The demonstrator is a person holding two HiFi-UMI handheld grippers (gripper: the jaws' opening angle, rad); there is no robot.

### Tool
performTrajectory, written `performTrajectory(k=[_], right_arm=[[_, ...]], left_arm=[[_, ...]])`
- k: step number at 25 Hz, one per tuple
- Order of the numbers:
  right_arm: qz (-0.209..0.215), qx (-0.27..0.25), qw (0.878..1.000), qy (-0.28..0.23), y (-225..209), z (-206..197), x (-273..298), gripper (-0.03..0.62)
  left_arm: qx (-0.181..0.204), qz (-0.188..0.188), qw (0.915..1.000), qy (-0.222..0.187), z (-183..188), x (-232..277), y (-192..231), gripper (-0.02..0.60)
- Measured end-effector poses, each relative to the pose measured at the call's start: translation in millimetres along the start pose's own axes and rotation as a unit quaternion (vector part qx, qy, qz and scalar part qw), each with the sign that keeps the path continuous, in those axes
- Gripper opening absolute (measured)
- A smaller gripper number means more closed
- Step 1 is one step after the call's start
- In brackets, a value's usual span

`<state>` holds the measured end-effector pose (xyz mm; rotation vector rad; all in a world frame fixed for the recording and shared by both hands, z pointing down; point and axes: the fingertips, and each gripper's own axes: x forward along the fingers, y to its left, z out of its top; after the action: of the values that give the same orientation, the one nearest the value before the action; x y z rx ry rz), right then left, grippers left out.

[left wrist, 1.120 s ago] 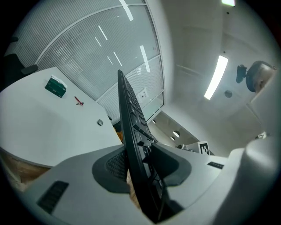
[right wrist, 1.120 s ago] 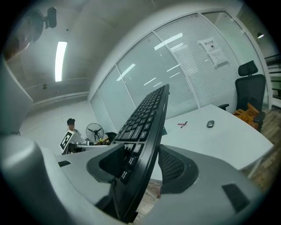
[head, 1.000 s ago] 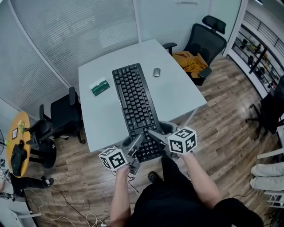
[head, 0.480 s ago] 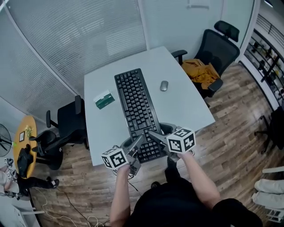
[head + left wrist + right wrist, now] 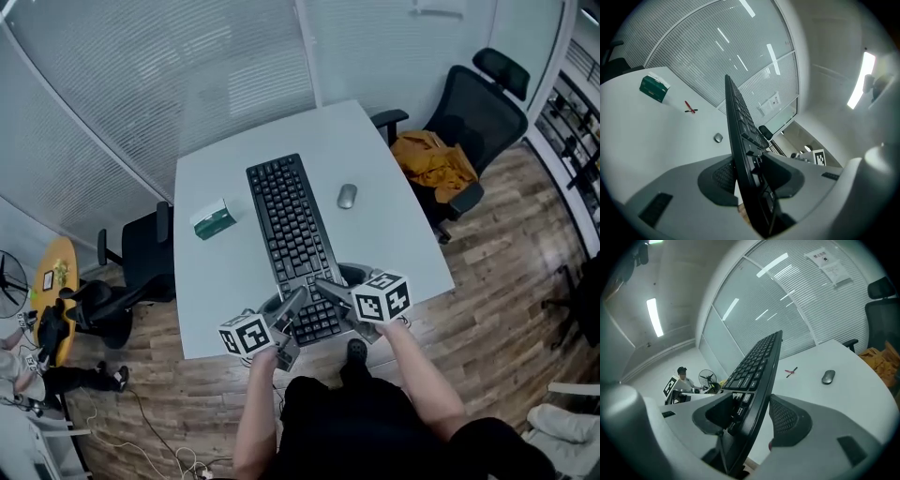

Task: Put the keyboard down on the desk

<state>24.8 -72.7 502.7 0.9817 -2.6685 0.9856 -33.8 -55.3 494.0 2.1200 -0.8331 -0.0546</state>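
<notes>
Left gripper (image 5: 296, 298): jaws closed part way and clamped on the near end of the keyboard (image 5: 291, 230), one pad on the key side and one on the underside.
Right gripper (image 5: 325, 285): the same kind of grip on that near end from the other side, with the pads pressing on the keys and on the back.
Keyboard: black, its long side pointing away from the person, over the middle of the white desk (image 5: 398, 248). The near end sticks out past the near edge of the desk. Whether the far end touches the top, I cannot tell.
Mouse (image 5: 347, 196): grey, on the desk near the keyboard's right side in the head view, not touching it.
Green box (image 5: 213, 218): on the desk at the other side of the keyboard, close to the desk's edge.
Small red thing (image 5: 691, 110): lies on the desk beyond the box; too small to say what it is.
Office chair (image 5: 483, 98): black, at the far right corner of the desk, with an orange cloth (image 5: 433, 161) on the seat.
Second chair (image 5: 141, 248): black, beside the left edge of the desk.
</notes>
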Motion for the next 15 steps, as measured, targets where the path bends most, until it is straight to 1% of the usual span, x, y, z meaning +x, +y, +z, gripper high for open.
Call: performTrajectory(k=[7,15], right_arm=[[0.01,0.029,0.999,0.033,-28.4,-21.3,7.6,0.255],[0.024,0.042,0.996,0.073,-30.2,-41.8,34.3,0.255]], left_arm=[[-0.036,0.032,0.9988,0.012,-19.5,19.2,19.3,0.133],[-0.071,0.058,0.9958,0.009,-30.1,8.8,49.9,0.133]])
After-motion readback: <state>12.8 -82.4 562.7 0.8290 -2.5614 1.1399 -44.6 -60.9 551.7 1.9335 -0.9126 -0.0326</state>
